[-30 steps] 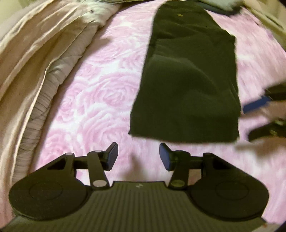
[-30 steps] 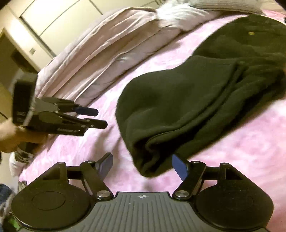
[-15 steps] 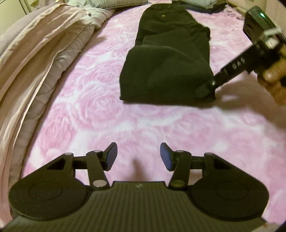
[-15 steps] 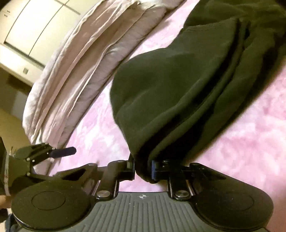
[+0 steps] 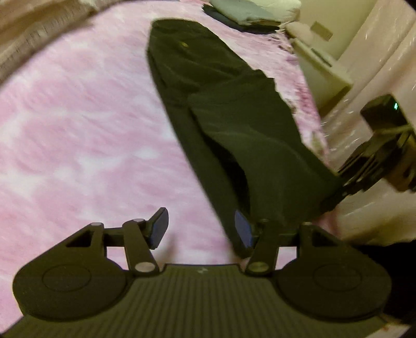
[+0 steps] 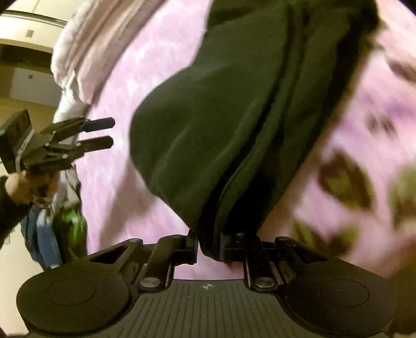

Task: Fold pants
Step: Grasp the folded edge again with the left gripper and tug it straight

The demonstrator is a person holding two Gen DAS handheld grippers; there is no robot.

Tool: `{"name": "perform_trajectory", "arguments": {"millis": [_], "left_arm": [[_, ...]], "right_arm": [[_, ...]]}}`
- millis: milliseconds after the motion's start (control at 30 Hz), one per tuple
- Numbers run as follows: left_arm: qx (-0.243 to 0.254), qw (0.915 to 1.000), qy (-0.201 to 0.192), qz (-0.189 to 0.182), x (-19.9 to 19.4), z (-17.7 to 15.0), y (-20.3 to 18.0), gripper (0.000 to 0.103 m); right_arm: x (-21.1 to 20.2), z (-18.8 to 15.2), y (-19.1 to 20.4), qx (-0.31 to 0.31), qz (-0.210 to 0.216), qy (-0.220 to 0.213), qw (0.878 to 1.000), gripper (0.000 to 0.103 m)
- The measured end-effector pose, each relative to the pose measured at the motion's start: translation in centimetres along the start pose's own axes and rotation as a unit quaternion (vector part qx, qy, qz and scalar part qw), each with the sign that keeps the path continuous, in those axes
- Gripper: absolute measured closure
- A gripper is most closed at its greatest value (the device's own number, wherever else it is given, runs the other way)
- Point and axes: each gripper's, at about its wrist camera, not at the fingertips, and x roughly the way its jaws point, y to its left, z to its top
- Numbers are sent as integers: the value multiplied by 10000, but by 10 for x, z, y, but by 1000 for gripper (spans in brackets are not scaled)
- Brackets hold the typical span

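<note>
Dark green pants [image 5: 234,117] lie lengthwise on the pink rose-print bedspread [image 5: 78,117], the lower part doubled back over the rest. My right gripper [image 6: 209,247] is shut on the near folded end of the pants [image 6: 221,130]; the left wrist view shows it from the side [image 5: 335,192], holding that corner up. My left gripper [image 5: 200,231] is open, with nothing between its fingers. The pants' near edge runs down against its right fingertip [image 5: 243,232]. In the right wrist view the left gripper [image 6: 97,132] hovers off to the left, held by a hand [image 6: 23,187].
A beige quilt [image 6: 85,52] is bunched along one side of the bed. Folded clothes [image 5: 247,15] sit at the far end. A pale cabinet [image 5: 325,67] stands past the bed's right edge. Blue and green items [image 6: 52,234] lie below the left hand.
My right gripper has shut on the pants' folded end and raised it. My left gripper has swung right toward the same end and stays open.
</note>
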Motion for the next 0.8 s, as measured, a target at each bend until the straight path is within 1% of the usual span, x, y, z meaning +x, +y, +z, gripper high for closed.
{"name": "perform_trajectory", "arguments": {"millis": [33, 100, 167, 233, 267, 300, 367, 433, 500, 567, 633, 700, 733, 767, 800], "left_arm": [[-104, 9998, 7, -144, 7, 0, -4, 51], [-318, 9987, -22, -401, 20, 2, -8, 51], [-525, 9967, -68, -621, 30, 8, -6, 51], [-702, 9948, -93, -730, 40, 15, -3, 51], [-746, 9941, -85, -784, 44, 21, -1, 51], [-751, 9937, -90, -826, 47, 28, 0, 51], [-735, 9934, -120, -868, 51, 43, 2, 51], [-727, 9934, -145, -880, 54, 56, 6, 51], [-657, 9941, -167, -843, 63, 74, 9, 51], [-657, 9940, -153, -864, 76, 91, 13, 51], [-640, 9941, -132, -867, 91, 105, 17, 51], [-633, 9945, -97, -833, 107, 116, 23, 51], [-649, 9945, -66, -814, 116, 121, 26, 51], [-670, 9946, 12, -790, 127, 126, 28, 54], [-666, 9948, 86, -764, 136, 131, 29, 55]], "right_arm": [[-2, -4, -4, -12, -28, -28, 10000, 91], [-6, -4, -7, -44, 52, -158, 9999, 91], [-7, -8, -9, -259, 17, -167, 9995, 90], [-5, -11, -5, -519, -2, -215, 9984, 85], [-6, -16, -3, -588, -5, -267, 9979, 74], [-10, -20, -5, -567, -30, -322, 9979, 58], [-25, -23, -10, -428, 61, -585, 9973, 46], [-37, -18, -10, -393, 49, -900, 9951, 46], [-48, -7, -14, -313, 50, -1269, 9914, 46], [-51, 12, -17, -310, -146, -1659, 9855, 46], [-45, 34, -19, -359, -268, -1955, 9797, 46], [-34, 59, -24, -406, -484, -2202, 9734, 46], [-27, 70, -29, -368, -631, -2276, 9710, 46], [-18, 80, -34, -301, -803, -2291, 9696, 46], [-10, 88, -39, -261, -844, -2276, 9698, 46]]}}
